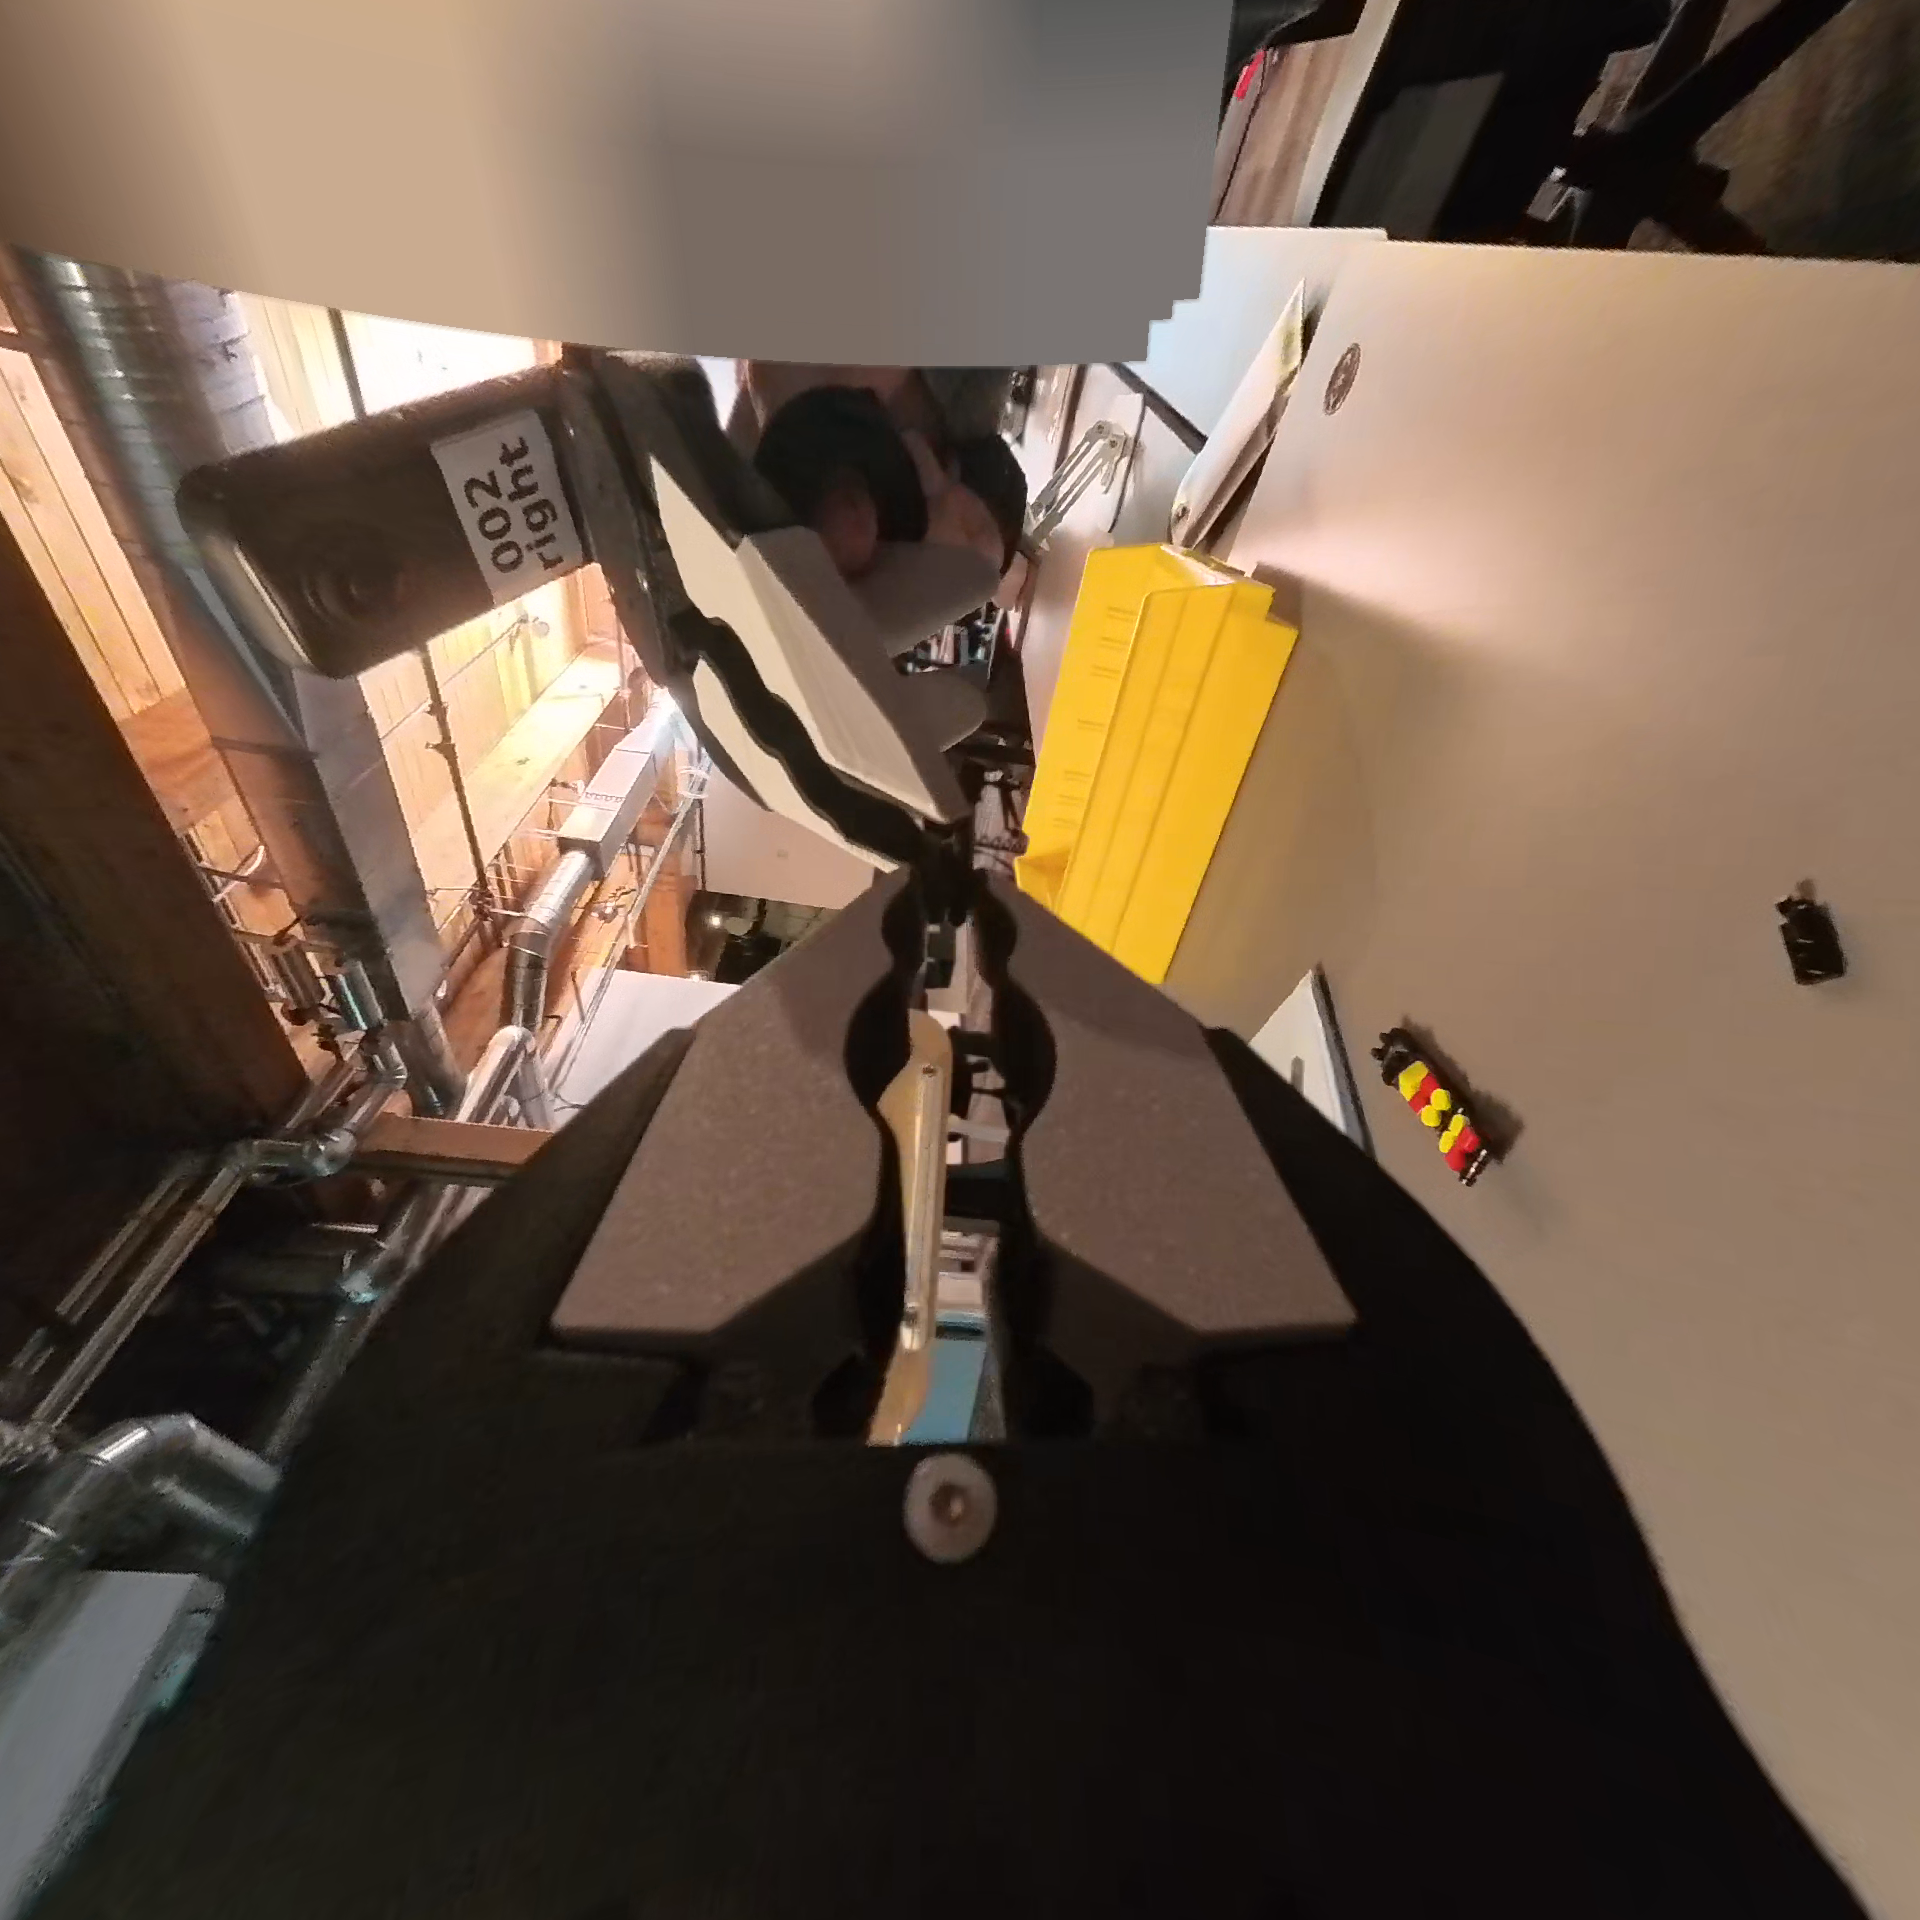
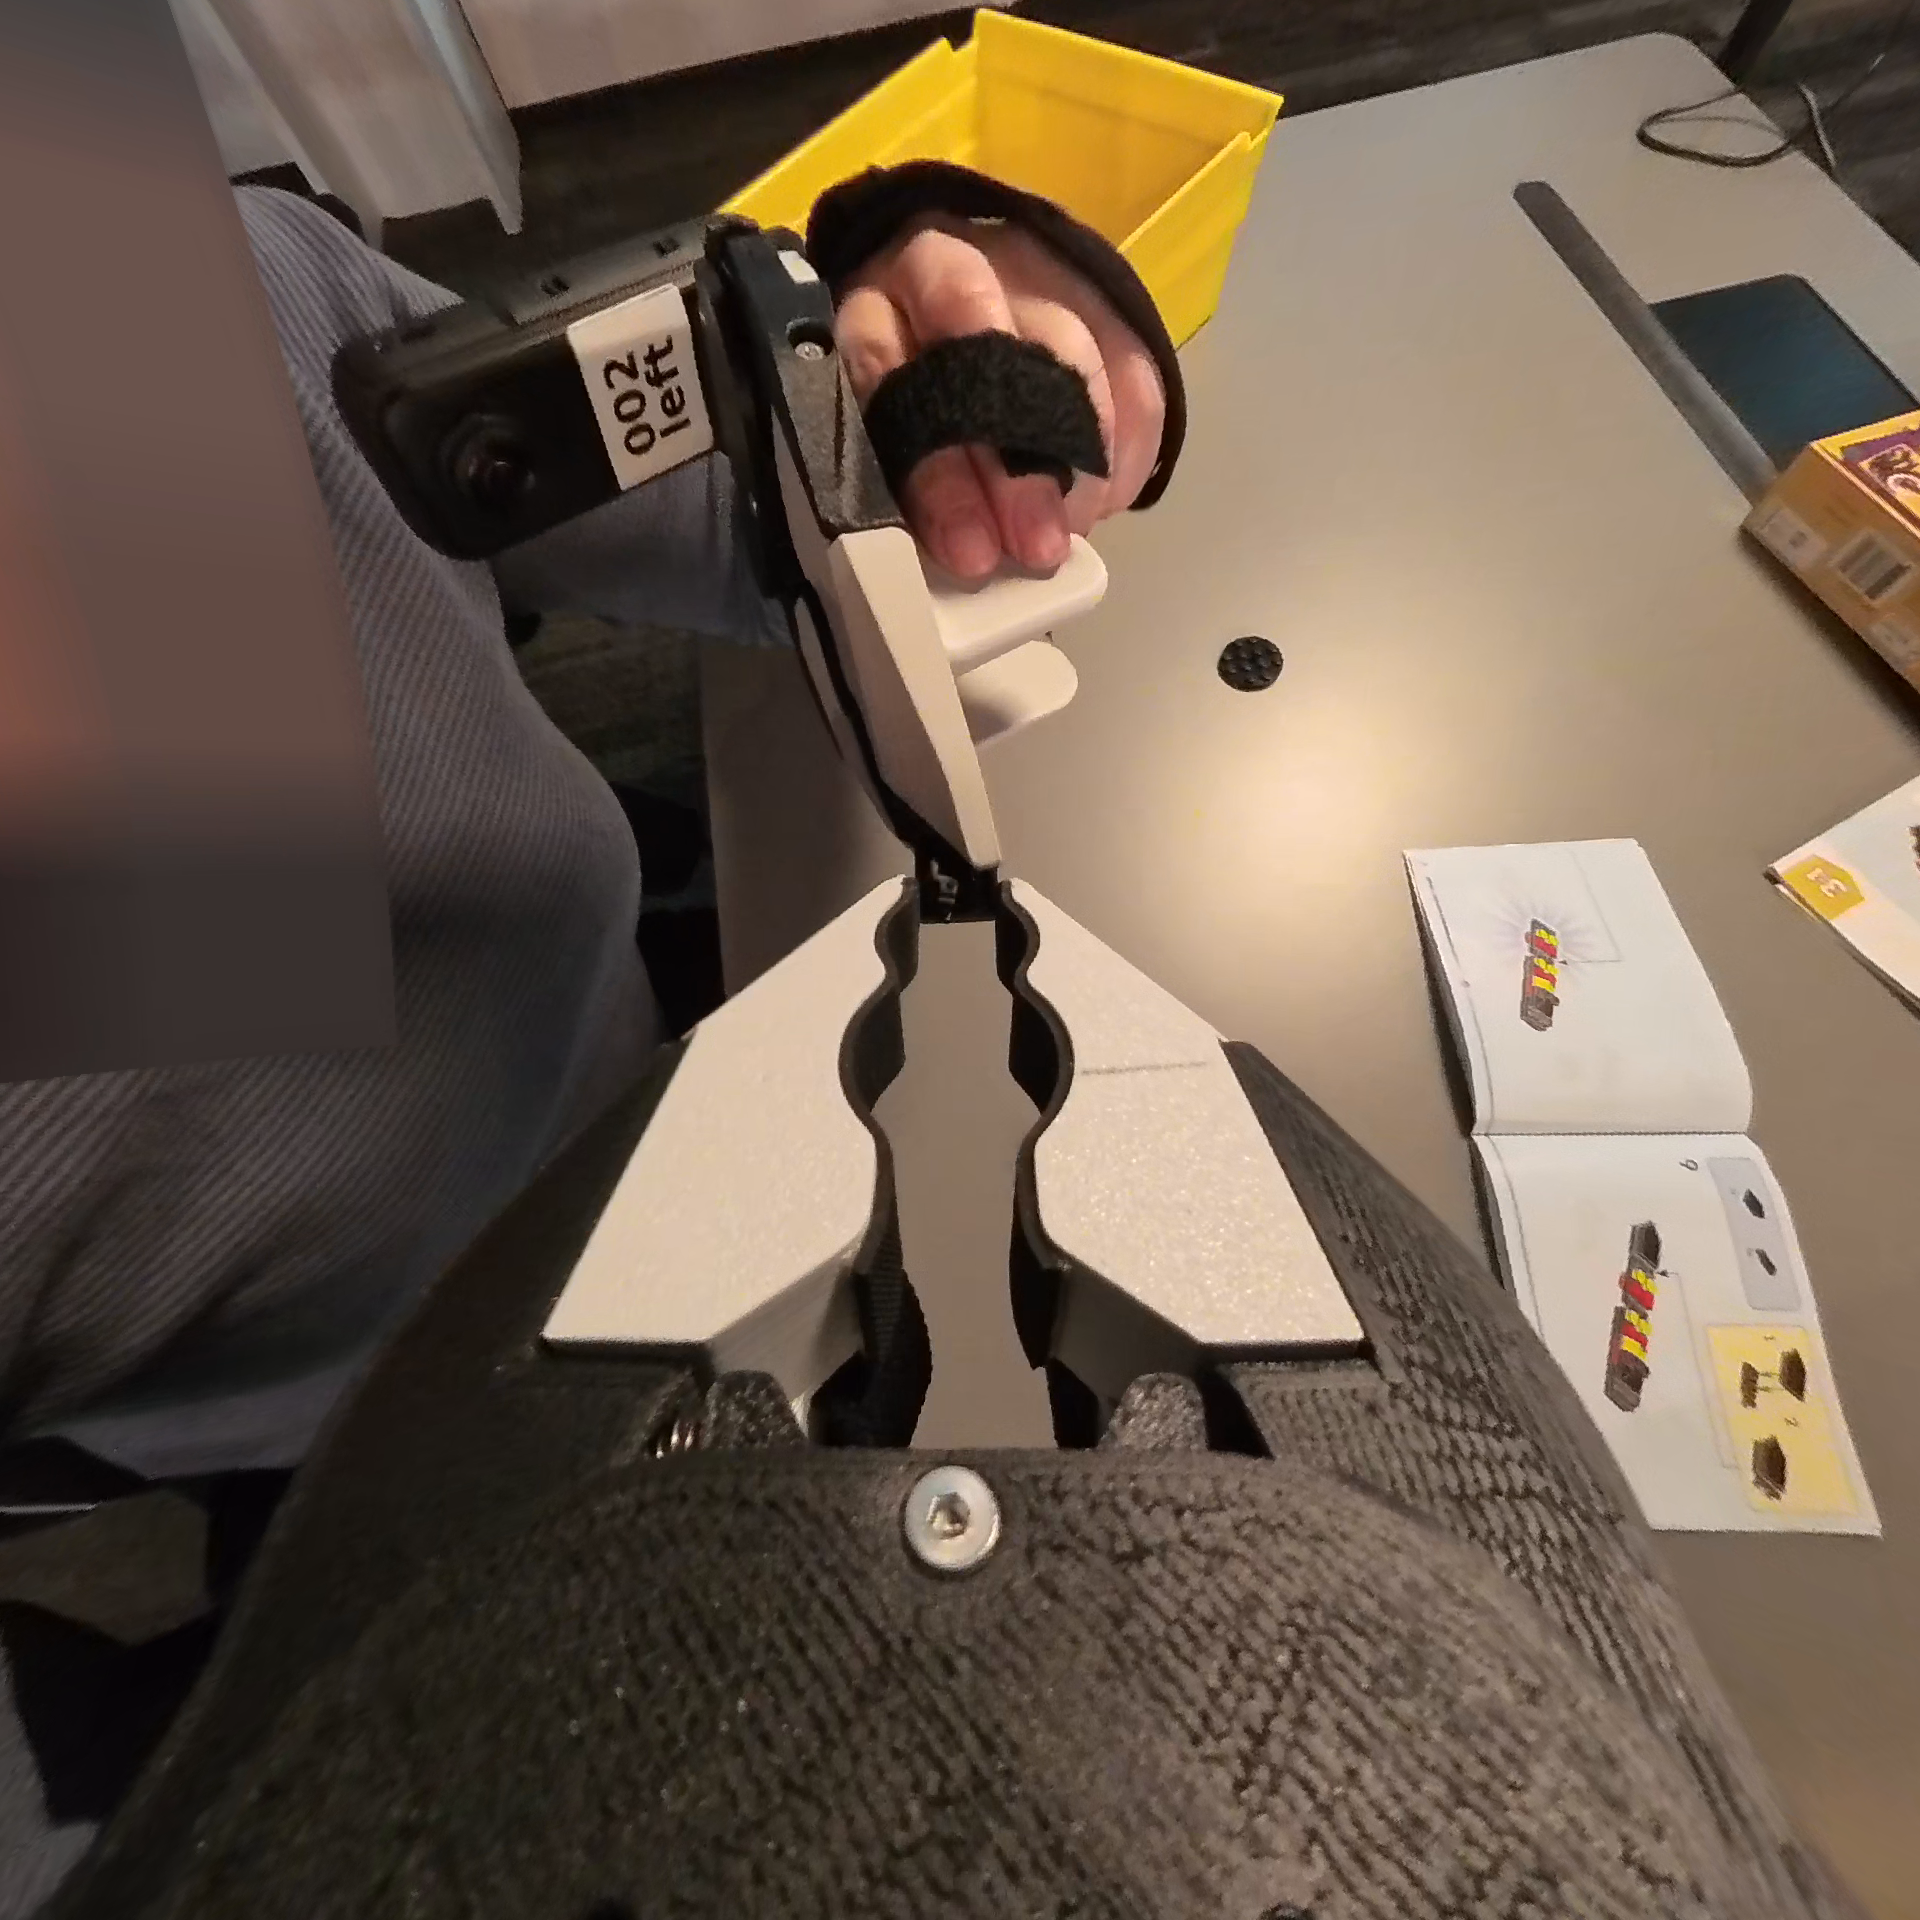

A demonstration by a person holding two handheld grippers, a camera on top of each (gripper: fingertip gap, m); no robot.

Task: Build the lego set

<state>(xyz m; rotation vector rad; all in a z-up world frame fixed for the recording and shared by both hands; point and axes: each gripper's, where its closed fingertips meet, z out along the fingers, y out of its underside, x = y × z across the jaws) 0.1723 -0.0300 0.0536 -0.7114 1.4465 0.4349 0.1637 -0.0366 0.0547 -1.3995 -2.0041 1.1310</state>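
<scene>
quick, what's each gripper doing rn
Left gripper: shut on a small black lego piece, tip to tip with the right.
Right gripper: shut on the same small black lego piece.

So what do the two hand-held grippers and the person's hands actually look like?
Each hand-held gripper, left and right, has pale grey wedge-shaped fingers with wavy black inner edges on a black textured body with a silver hex screw. A black camera block with a white sticker sits alongside. The hand wears black fabric straps; the sleeve is grey-blue ribbed.
</scene>
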